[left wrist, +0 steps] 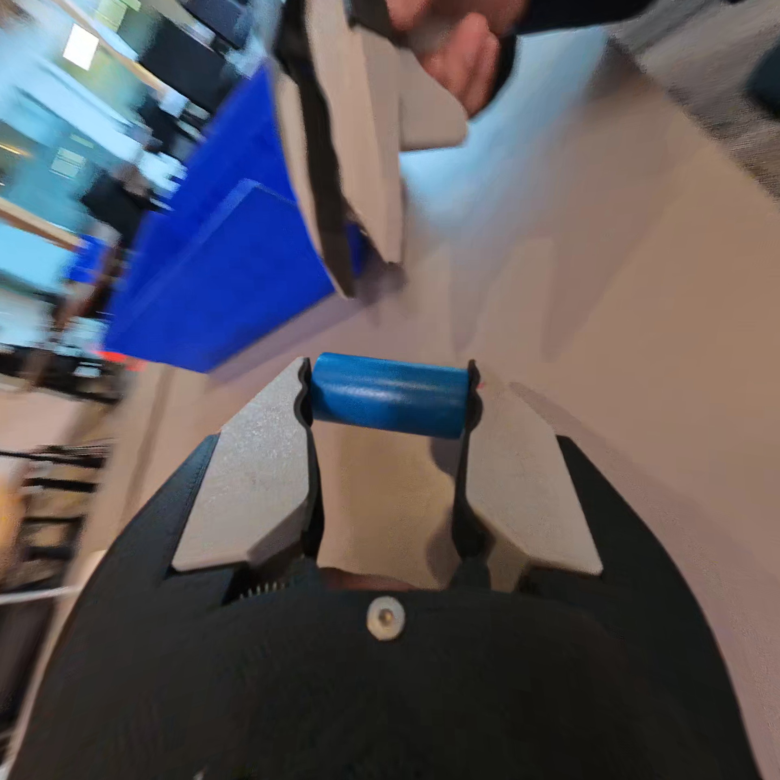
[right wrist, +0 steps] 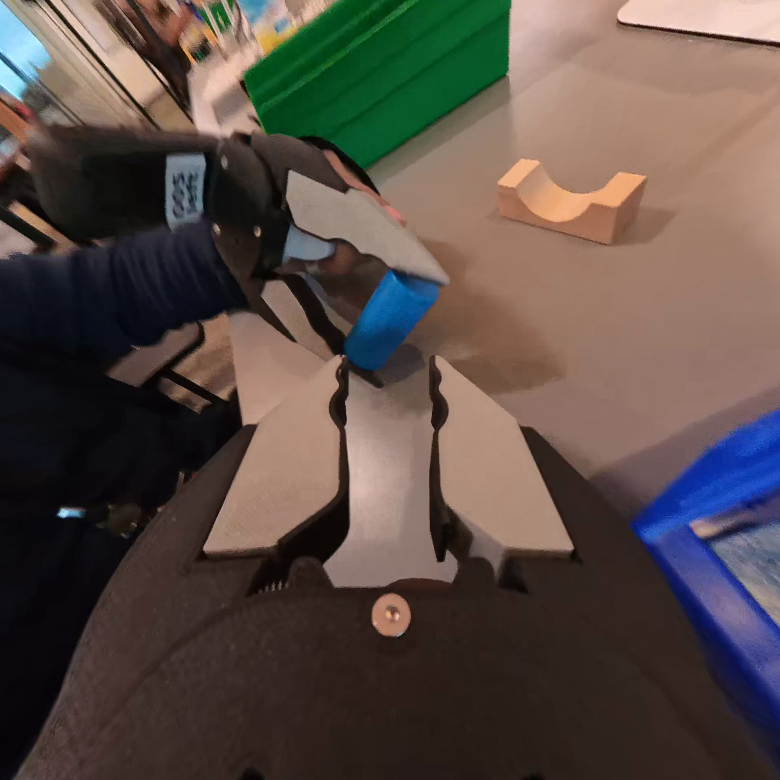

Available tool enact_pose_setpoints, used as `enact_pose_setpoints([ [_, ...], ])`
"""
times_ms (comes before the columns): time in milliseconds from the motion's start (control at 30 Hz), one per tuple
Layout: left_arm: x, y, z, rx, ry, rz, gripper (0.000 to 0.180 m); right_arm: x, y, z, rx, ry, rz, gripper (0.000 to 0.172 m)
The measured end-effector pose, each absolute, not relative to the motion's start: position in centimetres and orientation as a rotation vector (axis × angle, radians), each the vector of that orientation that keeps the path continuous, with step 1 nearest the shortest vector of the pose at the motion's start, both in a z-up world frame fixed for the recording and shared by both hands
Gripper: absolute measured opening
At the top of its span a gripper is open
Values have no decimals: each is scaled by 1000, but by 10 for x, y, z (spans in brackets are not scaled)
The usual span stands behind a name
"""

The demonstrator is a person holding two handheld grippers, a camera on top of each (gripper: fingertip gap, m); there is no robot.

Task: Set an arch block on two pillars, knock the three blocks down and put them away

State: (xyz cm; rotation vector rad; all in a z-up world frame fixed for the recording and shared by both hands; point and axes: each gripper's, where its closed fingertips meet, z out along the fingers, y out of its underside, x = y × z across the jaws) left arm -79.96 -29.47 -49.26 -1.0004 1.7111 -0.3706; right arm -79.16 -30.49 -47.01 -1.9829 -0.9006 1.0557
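My left gripper (left wrist: 389, 394) is shut on a blue cylinder block (left wrist: 388, 396). The pads press on its two flat ends and hold it crosswise just above the grey table (left wrist: 591, 295). The right wrist view shows the same grasp, with the cylinder (right wrist: 390, 320) tilted between the left gripper's fingers. My right gripper (right wrist: 388, 380) is open with nothing between its pads, just in front of the held cylinder. It also shows in the left wrist view (left wrist: 363, 274), at the top. A plain wooden arch block (right wrist: 570, 207) lies on the table, curve upward, to the far right.
A blue bin (left wrist: 219, 274) stands close on the left in the left wrist view and shows at the lower right of the right wrist view (right wrist: 717, 527). A green bin (right wrist: 380, 76) stands at the back. A white board (right wrist: 696, 17) lies at the far right corner. My two grippers' fingertips are within a few centimetres of each other.
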Motion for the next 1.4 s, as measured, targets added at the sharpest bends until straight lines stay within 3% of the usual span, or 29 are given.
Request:
enact_pose_setpoints([
  [200,-807,-296,-457,-800,1547,-205,72,-826,-303,-445,-1827,-789,1354,47],
  [367,-799,-306,-440,-712,1478,-131,72,-848,-301,-455,-1855,-790,1352,49],
  [533,-794,-312,-440,-689,1475,-109,72,-865,-308,-447,-1785,-805,1434,35],
  [1400,-801,-305,-432,-704,1373,-118,67,-858,-291,-443,-1769,-761,1263,33],
])
